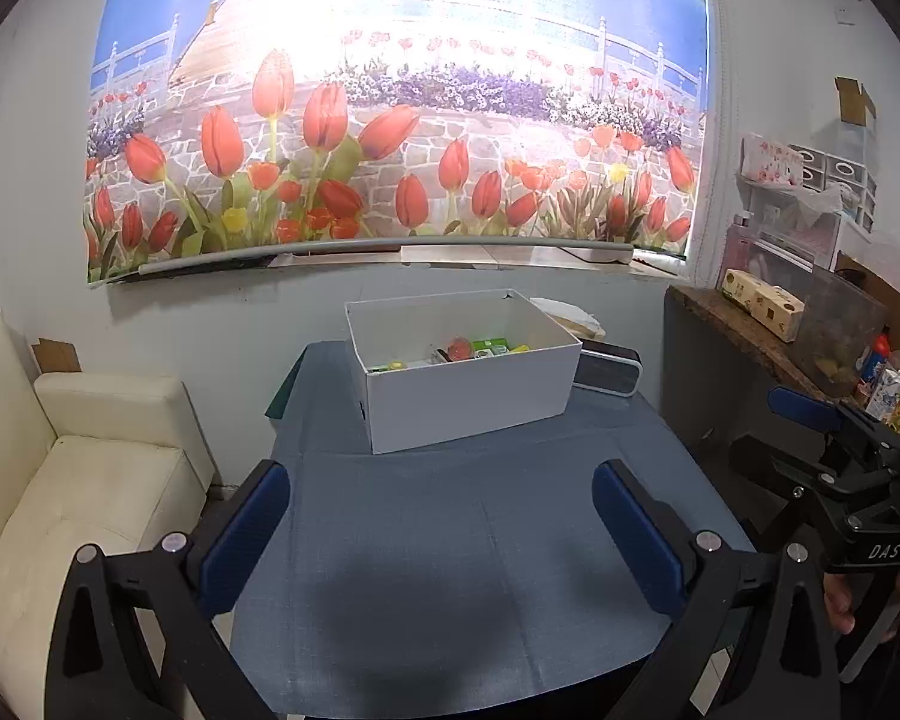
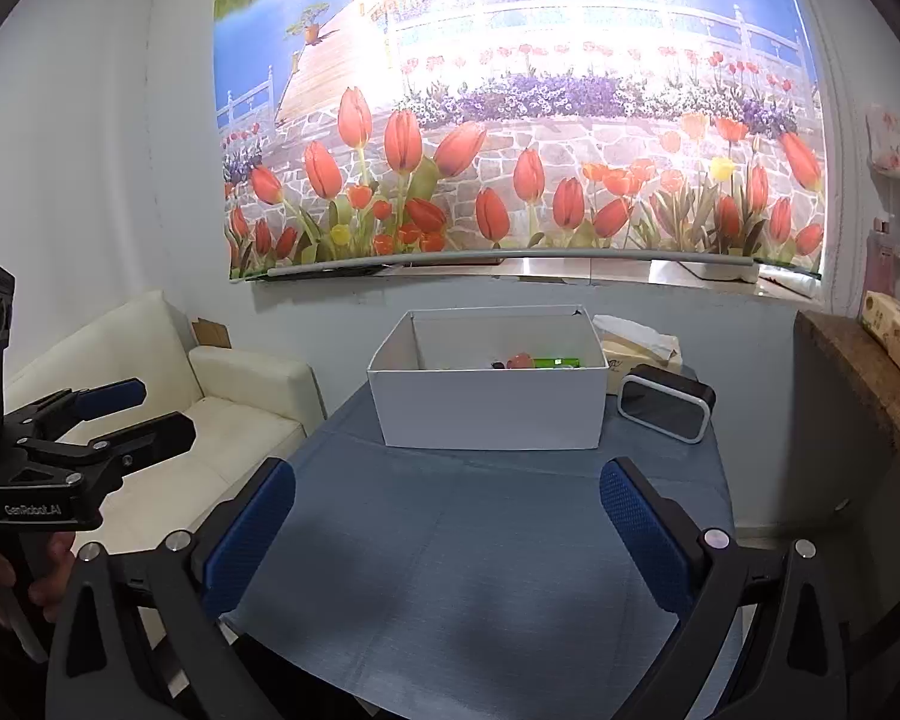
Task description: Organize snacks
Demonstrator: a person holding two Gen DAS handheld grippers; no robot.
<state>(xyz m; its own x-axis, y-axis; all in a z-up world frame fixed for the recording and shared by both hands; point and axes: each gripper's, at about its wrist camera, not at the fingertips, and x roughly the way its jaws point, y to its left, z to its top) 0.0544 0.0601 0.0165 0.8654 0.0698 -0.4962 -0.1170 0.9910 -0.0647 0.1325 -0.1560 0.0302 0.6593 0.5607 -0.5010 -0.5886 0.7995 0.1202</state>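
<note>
A white open box (image 1: pixel 468 402) stands at the far side of the table with the blue cloth (image 1: pixel 450 540); it also shows in the right wrist view (image 2: pixel 486 408). Inside lie several snacks: a red round one (image 1: pixel 459 349), green packets (image 1: pixel 489 347) and a yellow piece (image 1: pixel 396 366); a pink snack (image 2: pixel 519 362) and green packet (image 2: pixel 555 363) show in the right wrist view. My left gripper (image 1: pixel 441 516) is open and empty, above the cloth in front of the box. My right gripper (image 2: pixel 447 516) is open and empty too, beside the left one.
A black speaker (image 2: pixel 666 402) and a tissue box (image 2: pixel 636 342) stand right of the box. A cream sofa (image 1: pixel 60 480) is on the left. A wooden shelf (image 1: pixel 744 324) with cartons and bottles is on the right. A tulip poster (image 1: pixel 390 120) hangs behind.
</note>
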